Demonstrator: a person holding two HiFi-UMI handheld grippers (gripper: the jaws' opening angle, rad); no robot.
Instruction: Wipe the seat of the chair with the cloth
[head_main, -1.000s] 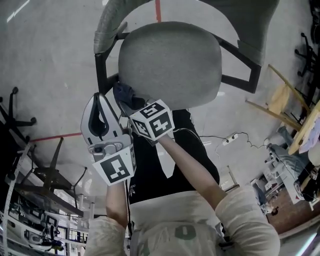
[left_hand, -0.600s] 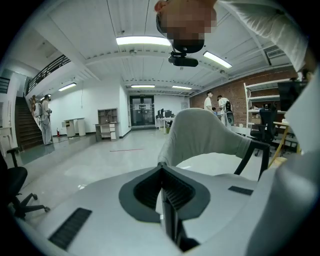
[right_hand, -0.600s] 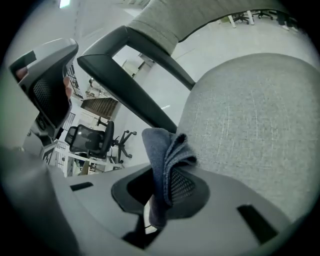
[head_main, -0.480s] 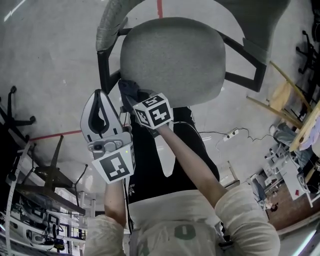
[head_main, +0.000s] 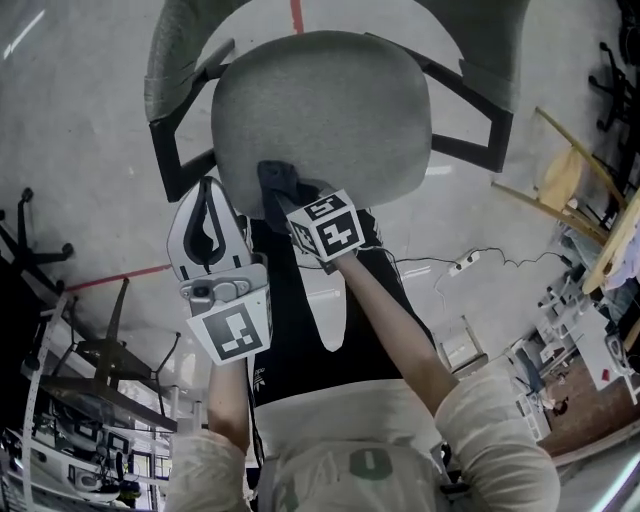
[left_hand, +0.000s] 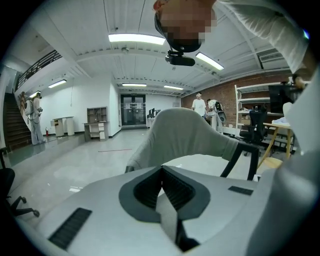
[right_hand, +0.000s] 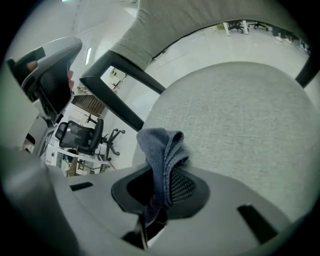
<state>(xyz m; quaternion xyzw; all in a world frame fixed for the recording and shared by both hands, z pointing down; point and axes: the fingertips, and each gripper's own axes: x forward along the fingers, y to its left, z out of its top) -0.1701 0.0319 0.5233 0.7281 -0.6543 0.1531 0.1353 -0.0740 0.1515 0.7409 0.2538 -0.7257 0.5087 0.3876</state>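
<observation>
The cloth (right_hand: 161, 147), soft, light and floppy by my reckoning, sits bunched at the seat's (head_main: 340, 110) near edge, pinched by its fold in my right gripper (right_hand: 159, 197), while my left gripper (left_hand: 162, 187) hangs just off that edge, clenched on nothing.

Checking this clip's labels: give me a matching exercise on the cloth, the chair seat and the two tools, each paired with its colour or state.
Column one:
1. cloth
2. seat
3. left tool
4. right tool

Column two:
A. shut, nothing between its jaws
B. light grey fabric
C. shut on the cloth
D. dark blue, bunched up

Pairs: 1-D, 2-B, 3-A, 4-C
</observation>
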